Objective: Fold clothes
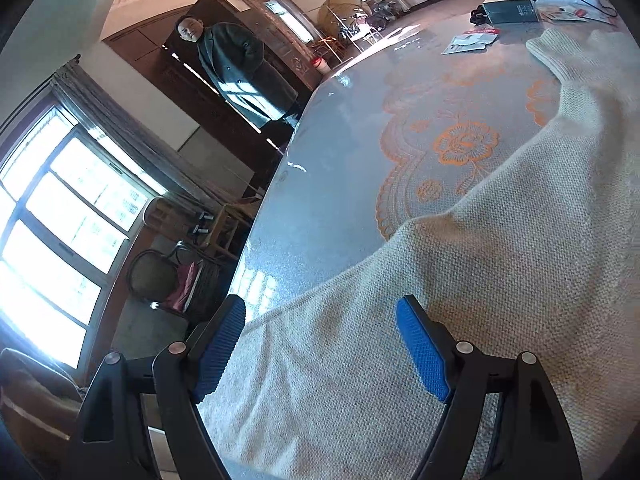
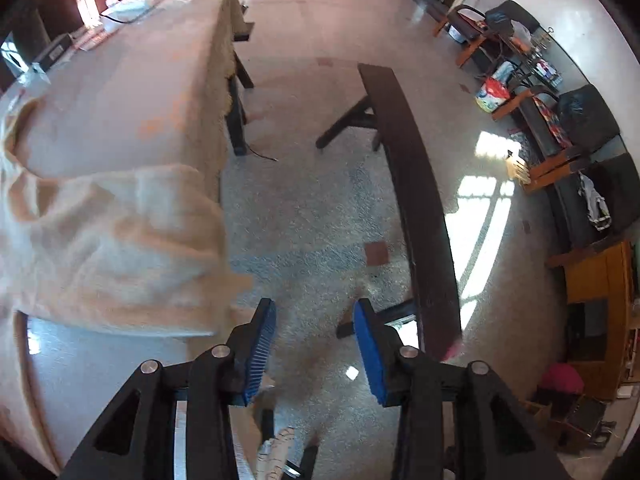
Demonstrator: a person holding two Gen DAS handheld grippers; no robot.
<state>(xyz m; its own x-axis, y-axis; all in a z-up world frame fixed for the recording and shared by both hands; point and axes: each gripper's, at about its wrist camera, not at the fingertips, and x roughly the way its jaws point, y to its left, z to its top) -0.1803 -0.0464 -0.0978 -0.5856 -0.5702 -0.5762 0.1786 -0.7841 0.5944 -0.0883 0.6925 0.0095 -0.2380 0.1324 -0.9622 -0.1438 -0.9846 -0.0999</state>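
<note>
Left wrist view: your left gripper point(image 1: 320, 344) sits low over a cream knit sweater point(image 1: 460, 280), jaws wide apart, blue ribbed pads point(image 1: 420, 352) on either side of the cloth w/o pressing it; nothing gripped. The sweater runs fwd and to the right of the tool, one sleeve point(image 1: 560, 56) reaching far ahead. Only this view shows the table point(image 1: 340, 160): glossy grey top w/ orange floral lace pattern, ahead-left of the tool. Far ahead lie a dark flat box point(image 1: 510, 12) and leaflets point(image 1: 472, 40). A person in a dark coat point(image 1: 240, 68) stands beyond the table's left edge.

Right wrist view: your right gripper point(image 2: 314, 344) points steeply down past the table edge, over speckled terrazzo floor point(image 2: 320, 220). Jaws partly open, nothing between the pads. The sweater point(image 2: 120, 240) lies left of the tool, a soft, thick, bunched fold hanging at the table's edge point(image 2: 218, 128); not touching the fingers. Only this view shows the long dark wooden bench point(image 2: 416, 200) ahead-right, and chairs point(image 2: 580, 120) along the far right wall.
</note>
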